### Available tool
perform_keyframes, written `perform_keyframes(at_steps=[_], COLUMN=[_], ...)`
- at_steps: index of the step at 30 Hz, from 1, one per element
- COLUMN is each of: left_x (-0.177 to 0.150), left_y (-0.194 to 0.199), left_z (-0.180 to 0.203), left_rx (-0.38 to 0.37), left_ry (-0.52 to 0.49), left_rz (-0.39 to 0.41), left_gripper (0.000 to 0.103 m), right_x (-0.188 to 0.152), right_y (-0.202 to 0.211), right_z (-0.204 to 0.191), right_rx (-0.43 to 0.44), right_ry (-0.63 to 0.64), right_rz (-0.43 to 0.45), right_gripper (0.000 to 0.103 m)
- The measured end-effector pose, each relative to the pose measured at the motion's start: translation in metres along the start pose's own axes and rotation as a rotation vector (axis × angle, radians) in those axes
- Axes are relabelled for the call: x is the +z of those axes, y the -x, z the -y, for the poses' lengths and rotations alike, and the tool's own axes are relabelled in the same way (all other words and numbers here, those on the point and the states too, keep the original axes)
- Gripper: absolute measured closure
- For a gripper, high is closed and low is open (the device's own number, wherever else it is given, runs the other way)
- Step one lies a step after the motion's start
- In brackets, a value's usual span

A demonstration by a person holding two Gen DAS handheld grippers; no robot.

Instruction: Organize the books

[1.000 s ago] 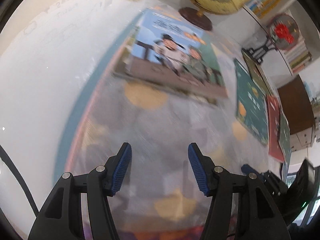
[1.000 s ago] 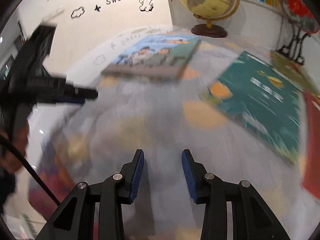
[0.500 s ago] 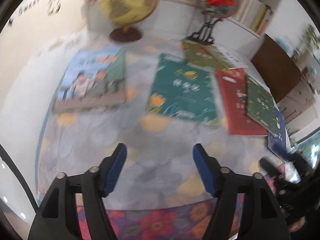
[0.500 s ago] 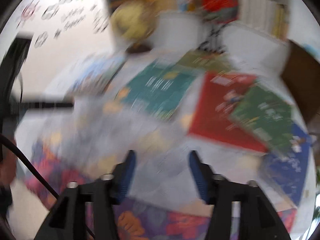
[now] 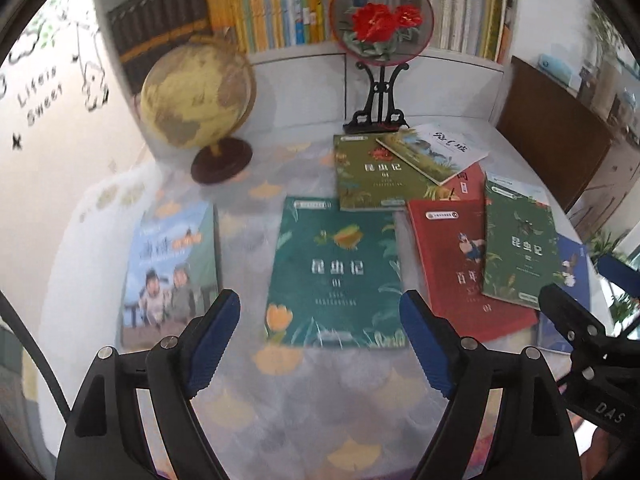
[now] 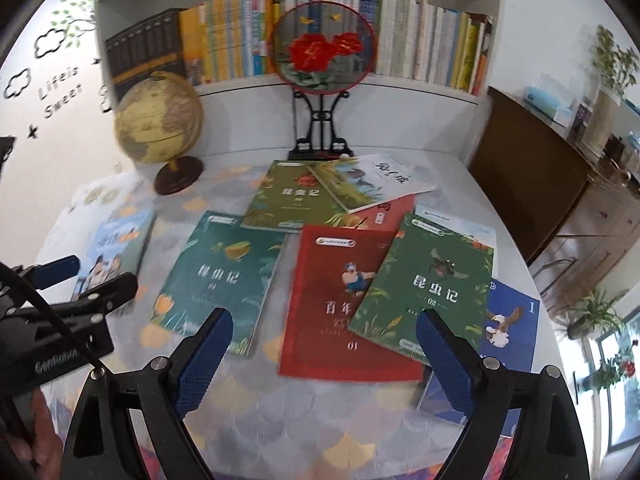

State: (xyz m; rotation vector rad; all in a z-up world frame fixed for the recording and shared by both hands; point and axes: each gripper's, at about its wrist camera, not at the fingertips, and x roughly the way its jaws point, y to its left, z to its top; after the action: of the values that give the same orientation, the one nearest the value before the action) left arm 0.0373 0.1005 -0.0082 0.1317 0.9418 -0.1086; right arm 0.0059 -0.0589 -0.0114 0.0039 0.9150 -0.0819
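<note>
Both grippers hang above the near edge of the table [image 6: 448, 168], empty. Left gripper [image 5: 320, 344]: jaws have just been opening, now spread wide, nothing between them. Right gripper [image 6: 324, 360]: same, jaws just opened wide, nothing pinched.

Landmark: the globe [image 6: 158, 118] at the back left of the table.

Books, placed from the globe:
- blue photo-cover book [image 5: 172, 272] nearest, in front of the globe, lying alone and apart from the rest.
- teal book [image 6: 220, 276] to the right of that, flat.
- olive-green book [image 6: 288, 196] right of the globe, by the stand of the embroidered fan [image 6: 324, 48]; a white-cover book [image 6: 376, 180] overlaps its far corner.
- red book [image 6: 332, 304] farther right, partly covering another red one.
- dark green book [image 6: 432, 280] lying tilted on the red book.
- blue eagle book [image 6: 508, 328] farthest from the globe, at the near right edge, under the green one.

Progress, as judged: early. One book looks set aside at the left; the remaining seven or so lie scattered and overlapping. No stack formed. Most of the gathering is left to do. Shelf books behind are not part of this, apparently.
</note>
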Motion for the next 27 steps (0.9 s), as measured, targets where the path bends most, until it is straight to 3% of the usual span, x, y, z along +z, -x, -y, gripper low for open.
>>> perform_keyframes(at_steps=[9,19,27], left_x=[0.017,0.022,0.025], left_y=[-0.03,-0.059,-0.079], left_z=[0.0,-0.002,-0.019], left_rx=[-0.046,-0.074,-0.036], left_ry=[0.0,0.01,0.036], left_rz=[-0.036,-0.097,-0.119], left_gripper=[0.022,0.022,0.022], right_x=[0.031,0.033,0.033], right_y=[-0.033,-0.056,-0.077], right_z=[-0.01,-0.01,-0.009], right_rx=[-0.046,-0.063,-0.029], right_ry=[-0.015,-0.038,-0.017], right_rz=[-0.011,-0.059,-0.062], right_gripper=[0.011,0.011,0.011])
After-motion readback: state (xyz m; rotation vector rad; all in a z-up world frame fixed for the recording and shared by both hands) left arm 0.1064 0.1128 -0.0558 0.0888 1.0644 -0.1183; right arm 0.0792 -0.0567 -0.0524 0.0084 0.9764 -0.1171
